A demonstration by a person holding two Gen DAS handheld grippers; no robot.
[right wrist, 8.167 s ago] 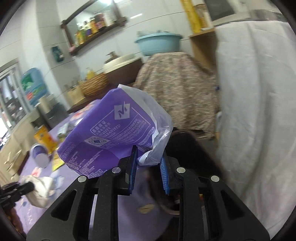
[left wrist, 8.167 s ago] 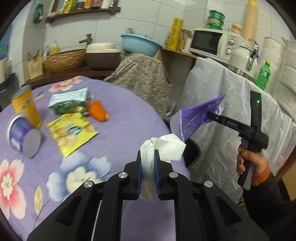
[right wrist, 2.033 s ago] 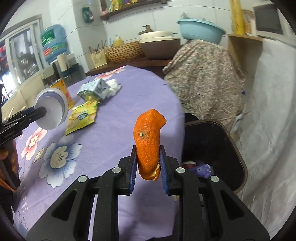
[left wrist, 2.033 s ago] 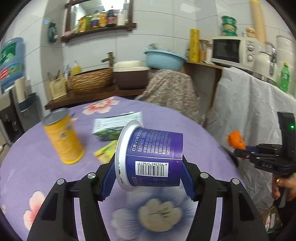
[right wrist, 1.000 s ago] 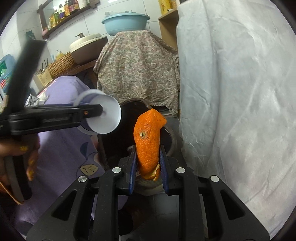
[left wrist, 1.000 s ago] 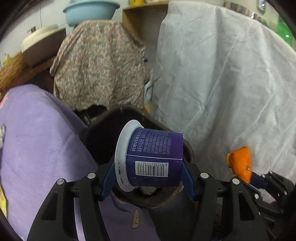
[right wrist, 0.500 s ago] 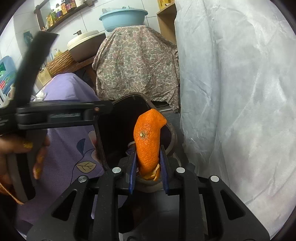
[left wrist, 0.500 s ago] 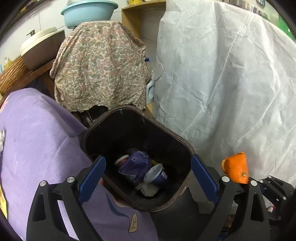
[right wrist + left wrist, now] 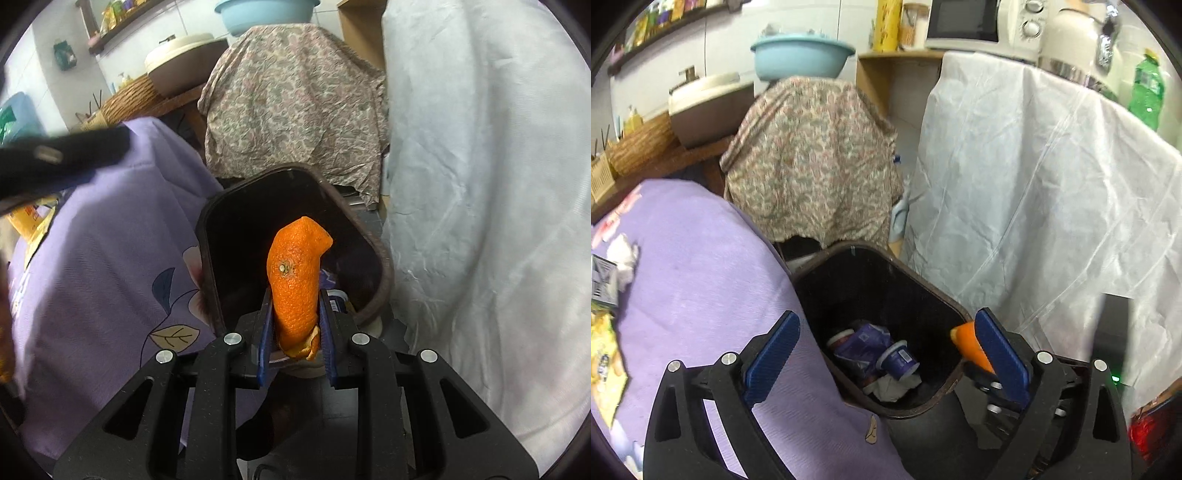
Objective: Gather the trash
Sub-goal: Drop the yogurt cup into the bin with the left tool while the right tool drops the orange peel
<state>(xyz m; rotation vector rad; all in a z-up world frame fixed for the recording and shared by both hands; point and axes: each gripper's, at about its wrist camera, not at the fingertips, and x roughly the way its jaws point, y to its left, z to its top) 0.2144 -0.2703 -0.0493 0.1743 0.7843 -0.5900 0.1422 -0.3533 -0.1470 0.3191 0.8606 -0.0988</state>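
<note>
Soft indoor light, fisheye-bent edges, dark corners, blurred left rim.

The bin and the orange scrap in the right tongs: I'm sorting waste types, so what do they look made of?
The bin looks like dark moulded plastic: smooth glossy inner walls, a thin brownish rim. The orange scrap is citrus peel: dimpled matte skin with a stem scar, clamped in the right tongs.

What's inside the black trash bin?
In the trash bin lie a purple cup on its side, a crumpled purple wrapper, a white tissue and a white-rimmed lid or cup. Whatever lies under that pile is covered.
</note>
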